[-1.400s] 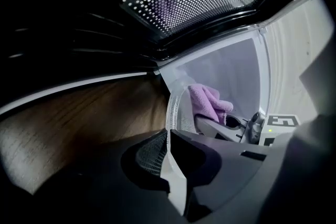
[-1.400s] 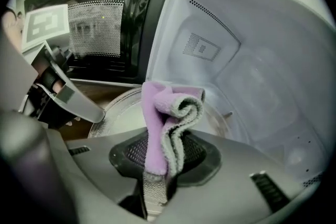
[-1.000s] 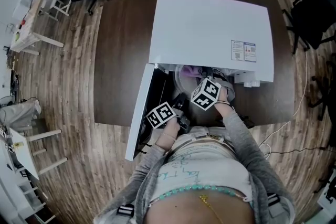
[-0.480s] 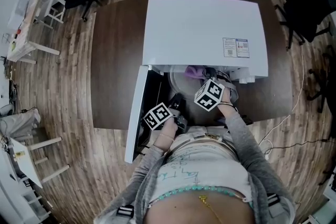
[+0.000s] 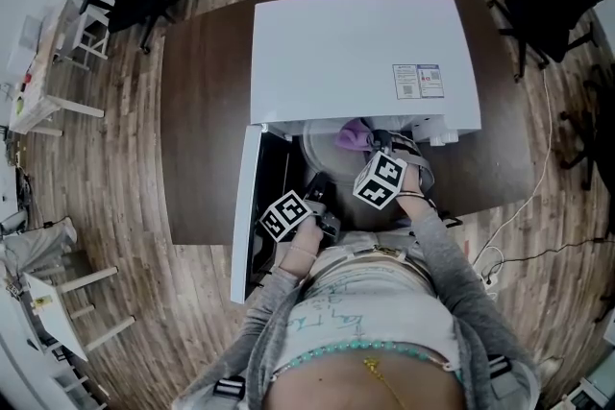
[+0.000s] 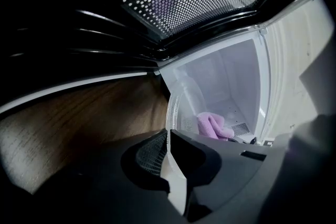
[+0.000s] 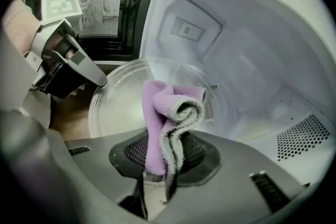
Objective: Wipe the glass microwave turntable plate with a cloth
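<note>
Walled off on the left by the open microwave door [image 5: 243,206]. Crowded at the cavity mouth by the glass plate [image 7: 118,105], pinched at its left rim in the left gripper [image 6: 169,136], and by the bunched cloth [image 7: 168,113] clamped in the right gripper [image 7: 160,168] over it. Clear along the far right of the cavity floor [image 7: 273,113]. Unobstructed over the table [image 5: 207,110] left of the door.
</note>
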A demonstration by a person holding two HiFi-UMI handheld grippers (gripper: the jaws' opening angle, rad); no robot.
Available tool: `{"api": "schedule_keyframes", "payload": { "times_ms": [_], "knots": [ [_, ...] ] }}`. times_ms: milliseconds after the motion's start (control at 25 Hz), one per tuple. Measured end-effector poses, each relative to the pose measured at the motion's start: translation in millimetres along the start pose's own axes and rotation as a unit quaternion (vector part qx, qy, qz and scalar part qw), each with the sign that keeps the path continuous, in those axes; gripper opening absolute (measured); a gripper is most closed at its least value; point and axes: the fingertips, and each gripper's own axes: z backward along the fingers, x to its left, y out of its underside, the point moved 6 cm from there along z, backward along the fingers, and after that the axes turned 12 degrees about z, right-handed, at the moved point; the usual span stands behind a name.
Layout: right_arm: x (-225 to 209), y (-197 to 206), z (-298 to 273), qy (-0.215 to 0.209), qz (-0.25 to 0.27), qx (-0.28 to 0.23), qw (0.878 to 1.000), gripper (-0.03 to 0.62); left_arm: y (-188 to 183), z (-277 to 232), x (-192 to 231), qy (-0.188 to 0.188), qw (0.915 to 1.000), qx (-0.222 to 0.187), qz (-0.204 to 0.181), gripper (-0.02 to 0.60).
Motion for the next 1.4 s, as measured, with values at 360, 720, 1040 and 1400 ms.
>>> {"api": "schedule_keyframes", "payload": {
  "times_ms": [360,720,1040,1400],
  "knots": [
    [16.2,1.4,3.3,0.005,0.030,0.017,0.999,0.117,0.1,-0.4,2.7,-0.006,1.0000,0.003,0.002,0.026],
    [35.9,-3.3,6.9,-0.018,0.054,0.016,0.998,0.117,1.8,-1.3,3.6,-0.008,1.0000,0.003,0.004,0.026],
    [52.1,-18.0,6.4,-0.031,0.103,0.010,0.994,0.117,2.0,-0.2,5.9,-0.010,0.9999,0.005,0.009,0.026],
    [56.9,-36.0,0.4,-0.041,0.135,-0.008,0.990,0.117,2.0,-2.3,6.8,-0.009,0.9999,0.006,0.007,0.026]
  ]
}}
